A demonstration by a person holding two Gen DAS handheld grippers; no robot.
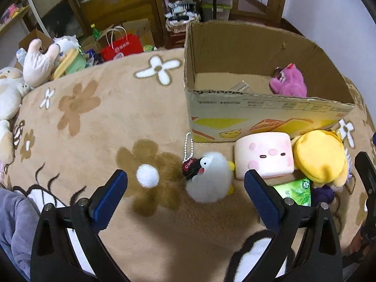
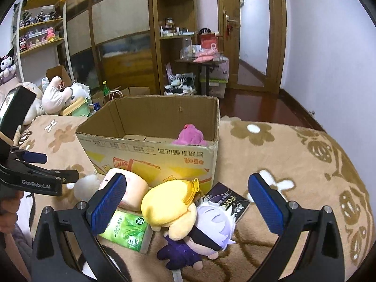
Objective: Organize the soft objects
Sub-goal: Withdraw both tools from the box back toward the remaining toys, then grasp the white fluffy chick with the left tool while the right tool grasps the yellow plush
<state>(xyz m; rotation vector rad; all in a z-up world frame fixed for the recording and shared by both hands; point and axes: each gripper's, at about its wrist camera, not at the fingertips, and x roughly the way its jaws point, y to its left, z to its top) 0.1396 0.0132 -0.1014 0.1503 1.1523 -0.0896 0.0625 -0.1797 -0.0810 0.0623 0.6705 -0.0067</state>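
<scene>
An open cardboard box (image 1: 258, 115) (image 2: 164, 157) stands on a flowered beige blanket, with a pink plush (image 1: 290, 83) (image 2: 190, 136) inside it. In front of the box lie a white penguin plush (image 1: 209, 178), a pink-and-white square plush (image 1: 264, 155) (image 2: 131, 188), a yellow plush (image 1: 319, 157) (image 2: 169, 204) and a white-haired doll (image 2: 211, 230). My left gripper (image 1: 185, 183) is open, the penguin just ahead between its fingers. My right gripper (image 2: 186, 197) is open above the yellow plush and the doll.
A green tissue pack (image 1: 297, 191) (image 2: 127, 230) and a dark packet (image 2: 228, 199) lie among the toys. More plush toys (image 1: 40, 63) (image 2: 56, 96) are piled at the far left. Bags, boxes and shelves (image 2: 40, 28) stand behind the bed.
</scene>
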